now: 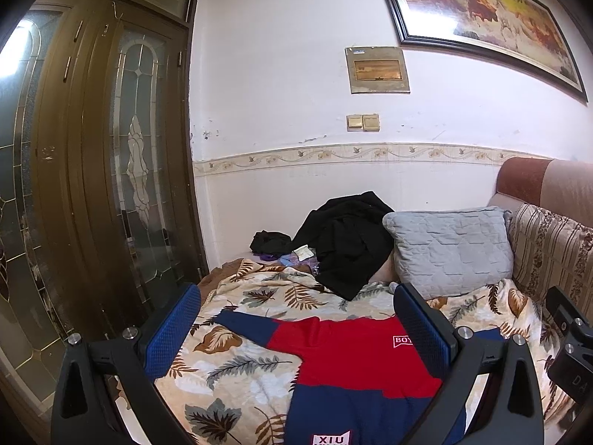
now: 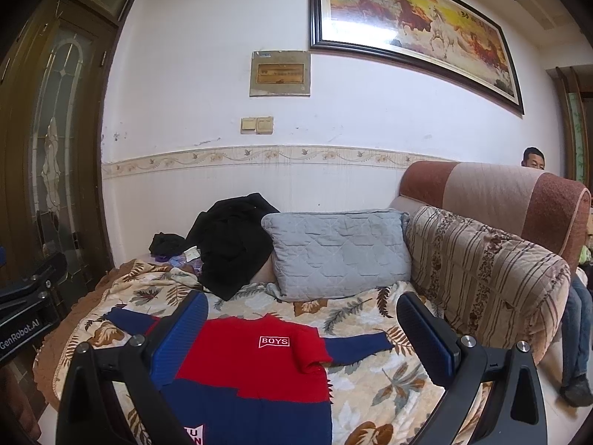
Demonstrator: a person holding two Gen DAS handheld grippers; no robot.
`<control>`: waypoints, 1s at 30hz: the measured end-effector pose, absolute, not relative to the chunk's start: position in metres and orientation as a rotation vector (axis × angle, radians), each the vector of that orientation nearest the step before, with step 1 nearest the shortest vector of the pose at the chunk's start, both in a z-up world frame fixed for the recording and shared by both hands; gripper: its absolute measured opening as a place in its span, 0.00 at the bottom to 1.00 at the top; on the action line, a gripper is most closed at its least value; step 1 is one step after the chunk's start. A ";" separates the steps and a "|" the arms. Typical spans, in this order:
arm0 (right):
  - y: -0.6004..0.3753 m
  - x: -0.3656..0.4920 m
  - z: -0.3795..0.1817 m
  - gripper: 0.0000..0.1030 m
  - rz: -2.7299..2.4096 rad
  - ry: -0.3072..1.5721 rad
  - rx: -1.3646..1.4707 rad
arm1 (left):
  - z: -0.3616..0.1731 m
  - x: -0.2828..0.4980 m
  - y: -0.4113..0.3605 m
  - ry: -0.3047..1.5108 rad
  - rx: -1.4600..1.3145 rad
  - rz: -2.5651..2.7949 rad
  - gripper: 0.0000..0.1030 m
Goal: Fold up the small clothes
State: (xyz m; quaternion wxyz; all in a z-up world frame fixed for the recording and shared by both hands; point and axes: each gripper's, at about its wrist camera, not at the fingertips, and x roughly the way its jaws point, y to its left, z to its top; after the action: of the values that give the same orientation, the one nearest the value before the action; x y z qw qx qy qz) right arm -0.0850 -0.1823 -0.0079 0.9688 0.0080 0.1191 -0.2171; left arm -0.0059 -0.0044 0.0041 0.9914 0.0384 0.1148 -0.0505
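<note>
A small red and navy sweater point(image 1: 344, 363) with a white "BOYS" patch lies flat, sleeves spread, on a leaf-patterned blanket point(image 1: 237, 367). It also shows in the right wrist view point(image 2: 255, 363). My left gripper point(image 1: 296, 326) is open and empty, held above the sweater's left half. My right gripper point(image 2: 302, 330) is open and empty, held above the sweater's right half. The left gripper's body point(image 2: 22, 307) shows at the left edge of the right wrist view.
A grey quilted pillow point(image 2: 337, 256) and a heap of black clothes point(image 2: 233, 241) lie at the back of the sofa bed. A striped backrest cushion point(image 2: 481, 274) stands on the right. A wooden glass door point(image 1: 111, 170) is on the left. A person point(image 2: 574, 296) sits behind the sofa back.
</note>
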 end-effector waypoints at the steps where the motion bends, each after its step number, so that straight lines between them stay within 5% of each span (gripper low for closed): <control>1: -0.182 -0.084 -0.007 1.00 -0.440 0.241 0.017 | 0.003 -0.006 -0.005 0.229 0.076 -0.102 1.00; 30: -0.182 -0.081 -0.007 1.00 -0.439 0.259 0.009 | -0.001 -0.002 -0.002 0.236 0.052 -0.121 1.00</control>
State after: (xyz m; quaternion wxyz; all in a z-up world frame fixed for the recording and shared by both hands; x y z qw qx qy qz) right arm -0.0809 -0.1820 -0.0069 0.9677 0.0044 0.1280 -0.2172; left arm -0.0022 -0.0021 -0.0005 0.9909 0.0259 0.1175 -0.0603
